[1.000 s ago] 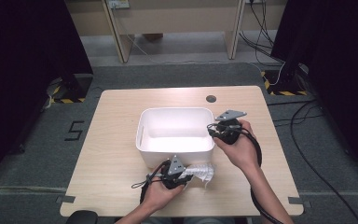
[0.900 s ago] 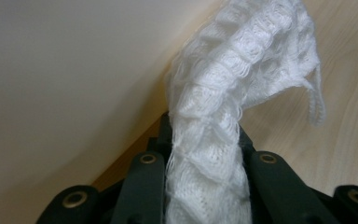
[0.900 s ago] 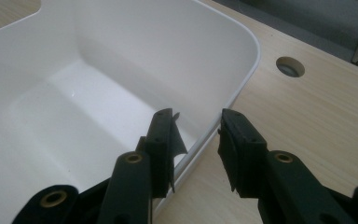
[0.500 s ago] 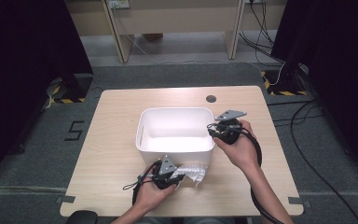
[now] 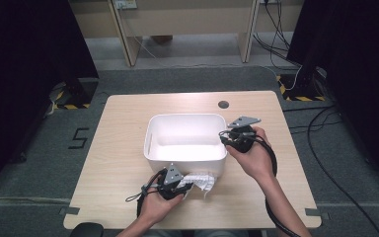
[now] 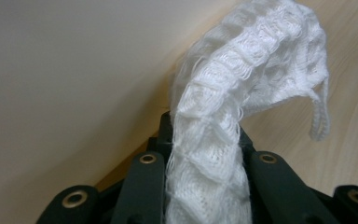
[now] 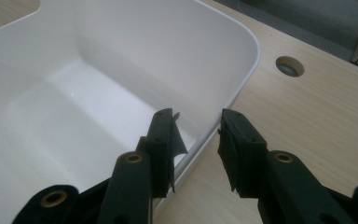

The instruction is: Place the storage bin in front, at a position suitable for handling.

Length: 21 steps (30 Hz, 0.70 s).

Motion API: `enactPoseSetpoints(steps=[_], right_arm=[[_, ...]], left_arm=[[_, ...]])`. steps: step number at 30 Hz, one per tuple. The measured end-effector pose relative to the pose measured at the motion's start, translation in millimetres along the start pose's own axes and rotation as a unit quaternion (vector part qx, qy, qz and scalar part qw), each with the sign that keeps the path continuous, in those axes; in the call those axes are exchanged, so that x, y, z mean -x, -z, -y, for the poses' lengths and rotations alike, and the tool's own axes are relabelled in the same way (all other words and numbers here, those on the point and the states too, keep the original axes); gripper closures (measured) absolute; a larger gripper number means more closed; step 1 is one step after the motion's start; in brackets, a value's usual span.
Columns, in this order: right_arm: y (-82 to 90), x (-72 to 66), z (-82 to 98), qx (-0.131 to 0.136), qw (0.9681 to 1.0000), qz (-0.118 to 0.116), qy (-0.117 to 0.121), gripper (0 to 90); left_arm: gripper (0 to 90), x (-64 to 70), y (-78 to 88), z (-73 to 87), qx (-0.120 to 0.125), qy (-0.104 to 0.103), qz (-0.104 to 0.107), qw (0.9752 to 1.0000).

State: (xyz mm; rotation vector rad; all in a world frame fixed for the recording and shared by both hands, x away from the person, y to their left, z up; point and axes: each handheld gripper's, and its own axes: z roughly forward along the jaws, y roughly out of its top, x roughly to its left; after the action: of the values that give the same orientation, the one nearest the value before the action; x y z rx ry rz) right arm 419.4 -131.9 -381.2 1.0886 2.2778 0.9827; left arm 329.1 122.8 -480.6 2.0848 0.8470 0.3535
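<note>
High view: a white tub (image 5: 186,140) is seen on the wooden table (image 5: 118,148), with the left gripper (image 5: 181,184) just in front of its near wall and the right gripper (image 5: 223,138) at its right rim. A white knitted cloth (image 5: 198,180) is clamped in the left gripper and is stretched out to the right along the table beside the tub's near wall. The jaw tips of both grippers are too small in this view to be made out, and much of each gripper body is covered by the hand holding it. Whether the cloth's loose end rests on the table or hangs just above it cannot be told.

In the left gripper view, the cloth (image 6: 223,140) is seen pinched between the two black jaws, which are largely hidden behind the bunched fabric. The tub's wall (image 6: 65,70) is blurred beside it, and its edges are cut off by the frame.

In the right gripper view, the right gripper (image 7: 196,135) is seen with its jaws apart, astride the tub's rim (image 7: 242,79): one jaw is inside the tub, the other outside over the table. A gap is visible between the rim and the outer jaw; contact at the inner jaw cannot be judged. A round hole (image 7: 289,66) in the table lies beyond.
</note>
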Motion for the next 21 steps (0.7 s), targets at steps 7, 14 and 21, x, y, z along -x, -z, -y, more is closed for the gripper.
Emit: enactPoseSetpoints(steps=[7,14,21], right_arm=[[0.0,0.1,0.0,0.0,1.0,0.0,0.001,66.1],[0.0,0.6,0.4,0.002,1.0,-0.001,0.0,66.2],[0.1,0.3,1.1,0.003,1.0,-0.001,0.0,66.3]], left_arm=[[73.9,2.7,11.4,-8.8,0.024,0.002,-0.006,0.9997],[73.9,4.6,24.4,-22.4,0.04,0.002,-0.011,0.9991],[73.8,3.0,31.3,-27.2,0.052,0.006,-0.012,0.9986]])
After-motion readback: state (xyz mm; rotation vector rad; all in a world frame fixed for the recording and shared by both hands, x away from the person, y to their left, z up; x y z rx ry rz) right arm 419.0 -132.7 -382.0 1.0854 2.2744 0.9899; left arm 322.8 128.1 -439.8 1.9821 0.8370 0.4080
